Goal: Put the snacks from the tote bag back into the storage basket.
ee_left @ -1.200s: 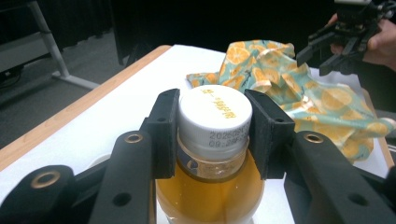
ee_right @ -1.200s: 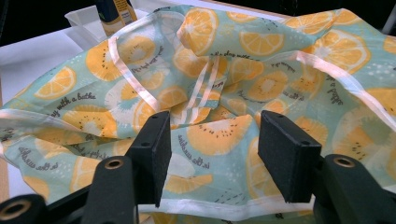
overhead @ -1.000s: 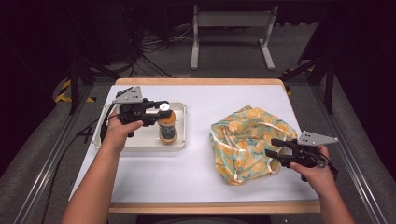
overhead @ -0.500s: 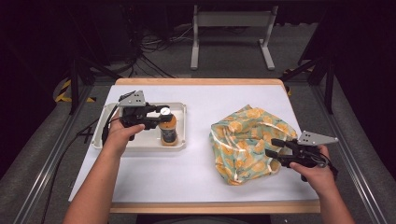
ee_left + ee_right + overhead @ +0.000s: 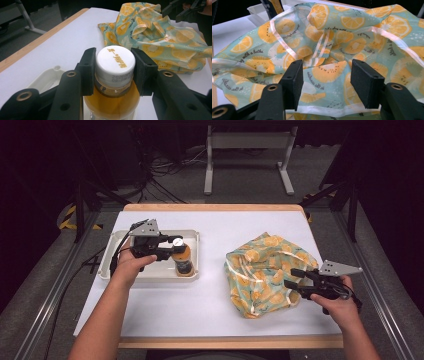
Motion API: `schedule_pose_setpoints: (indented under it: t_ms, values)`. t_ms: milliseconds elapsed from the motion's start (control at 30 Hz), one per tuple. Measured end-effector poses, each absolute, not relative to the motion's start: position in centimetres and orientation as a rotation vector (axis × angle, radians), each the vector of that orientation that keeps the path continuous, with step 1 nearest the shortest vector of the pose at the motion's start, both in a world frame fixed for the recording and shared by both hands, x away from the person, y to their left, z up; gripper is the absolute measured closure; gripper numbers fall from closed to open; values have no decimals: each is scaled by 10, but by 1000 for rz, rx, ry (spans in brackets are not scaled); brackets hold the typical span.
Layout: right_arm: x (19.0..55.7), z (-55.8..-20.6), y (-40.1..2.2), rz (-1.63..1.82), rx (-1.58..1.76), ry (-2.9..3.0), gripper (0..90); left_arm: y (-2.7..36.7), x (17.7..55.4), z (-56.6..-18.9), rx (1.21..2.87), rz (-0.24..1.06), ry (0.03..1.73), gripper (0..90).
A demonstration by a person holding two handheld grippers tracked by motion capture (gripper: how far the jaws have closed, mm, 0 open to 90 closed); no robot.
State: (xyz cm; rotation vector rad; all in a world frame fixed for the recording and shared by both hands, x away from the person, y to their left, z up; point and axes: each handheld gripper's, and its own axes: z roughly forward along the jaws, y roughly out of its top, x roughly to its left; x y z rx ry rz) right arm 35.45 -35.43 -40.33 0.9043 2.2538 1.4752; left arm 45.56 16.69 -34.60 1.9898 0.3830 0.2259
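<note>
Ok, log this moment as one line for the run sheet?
left gripper: shut on white-capped orange drink bottle, upright in white plastic tray | right gripper: open at edge of citrus-print teal fabric bag | bottle not yet bagged

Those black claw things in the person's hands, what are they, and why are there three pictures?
They are hand-held grabbers with two black jaws each. One picture comes from a camera above the table; the other two come from small cameras riding on each grabber.

On the white table sits a pale tray and a crumpled cloth bag printed with orange slices.

The left gripper has its jaws closed around the white cap of a bottle of orange drink, which stands in the tray.

The right gripper rests at the bag's edge. Its jaws are open, with cloth between them, and they do not look to be pinching it.
</note>
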Motion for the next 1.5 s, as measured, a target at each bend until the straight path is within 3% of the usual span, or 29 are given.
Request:
schedule_pose_setpoints:
  t_ms: [400,967,1500]
  values:
    - [354,-404,-354,1474,905,2255,443,170,454,-349,1955,198,368,568]
    - [355,-404,-354,1477,904,2245,428,171,444,-338,1877,227,408,345]
    - [353,-399,-353,1474,874,2220,423,204,403,-327,1824,294,549,286]
